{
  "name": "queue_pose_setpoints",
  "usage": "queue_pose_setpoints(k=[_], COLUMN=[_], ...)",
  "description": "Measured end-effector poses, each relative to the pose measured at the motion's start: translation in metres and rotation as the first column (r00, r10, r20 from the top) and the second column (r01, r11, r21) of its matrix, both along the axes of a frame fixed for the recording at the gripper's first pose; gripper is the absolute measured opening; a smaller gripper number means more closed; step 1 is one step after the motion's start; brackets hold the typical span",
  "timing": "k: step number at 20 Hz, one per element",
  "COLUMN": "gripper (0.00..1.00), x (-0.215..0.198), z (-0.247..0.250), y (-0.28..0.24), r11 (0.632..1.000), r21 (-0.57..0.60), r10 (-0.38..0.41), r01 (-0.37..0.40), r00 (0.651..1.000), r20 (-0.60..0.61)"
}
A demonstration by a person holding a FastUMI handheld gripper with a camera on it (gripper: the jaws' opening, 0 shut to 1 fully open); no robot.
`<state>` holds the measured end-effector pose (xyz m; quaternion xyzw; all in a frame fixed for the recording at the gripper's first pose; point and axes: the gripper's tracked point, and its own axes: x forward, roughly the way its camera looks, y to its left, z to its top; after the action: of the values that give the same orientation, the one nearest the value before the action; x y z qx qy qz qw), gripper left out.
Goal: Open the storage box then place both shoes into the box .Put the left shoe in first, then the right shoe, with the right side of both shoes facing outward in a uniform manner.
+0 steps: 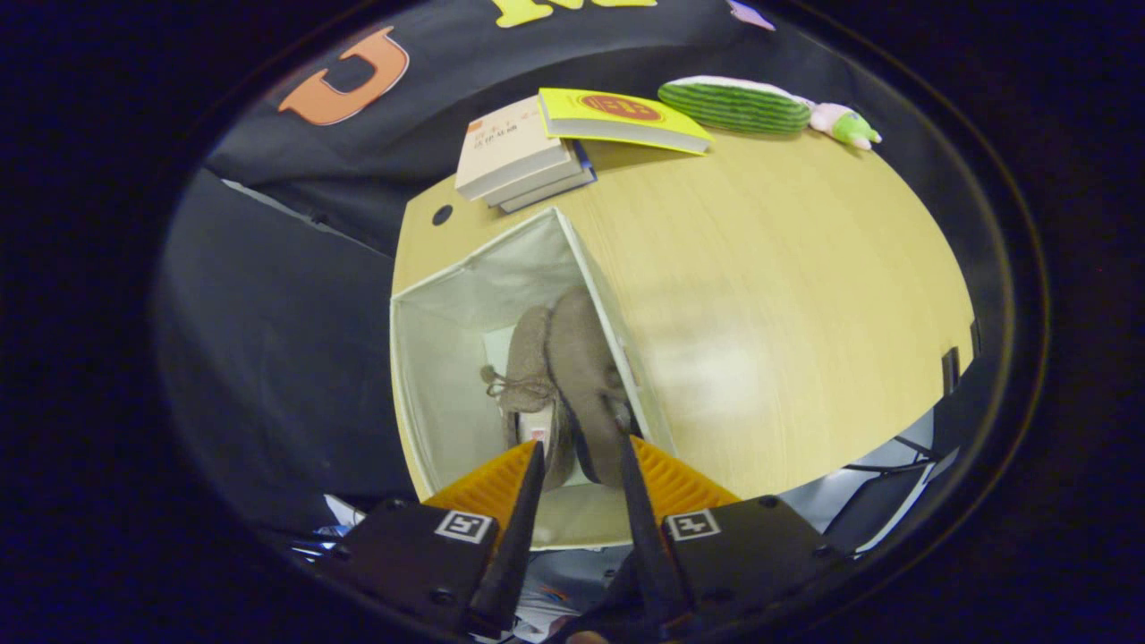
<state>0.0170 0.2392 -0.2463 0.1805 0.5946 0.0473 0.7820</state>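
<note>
A white fabric storage box (429,376) stands open on the wooden table (769,295), at its corner. Two brown suede shoes lie inside, side by side, toes pointing away from me. The laced shoe (526,358) rests toward the middle of the box. The other shoe (583,358) lies against the box wall on the table side. My gripper (579,434) reaches down into the box, its fingers narrowly apart and closed on the heel of this second shoe. One fingertip (619,420) presses its outer side, and the other fingertip (535,456) sits between the two shoes.
A stack of books (519,156) and a yellow book (626,121) lie at the far end of the table. A green striped plush toy (738,105) lies beyond them. A round cable hole (442,215) is near the box's far corner. Dark floor lies beside the box.
</note>
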Motion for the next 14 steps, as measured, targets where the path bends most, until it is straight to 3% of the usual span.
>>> queue_pose_setpoints(k=[4,7,11,14], gripper=[0.91,0.91,0.95,1.0], x=[0.017,0.033,0.036,0.023], z=[0.049,0.102,0.17,0.208], y=[-0.015,-0.039,-0.066,-0.077], r11=[0.999,0.991,0.975,0.963], r21=[-0.031,-0.13,-0.184,-0.223], r10=[-0.031,0.012,0.022,0.068], r01=[0.037,0.044,0.126,0.153], r00=[0.983,0.915,0.769,0.662], r20=[0.182,0.403,0.639,0.746])
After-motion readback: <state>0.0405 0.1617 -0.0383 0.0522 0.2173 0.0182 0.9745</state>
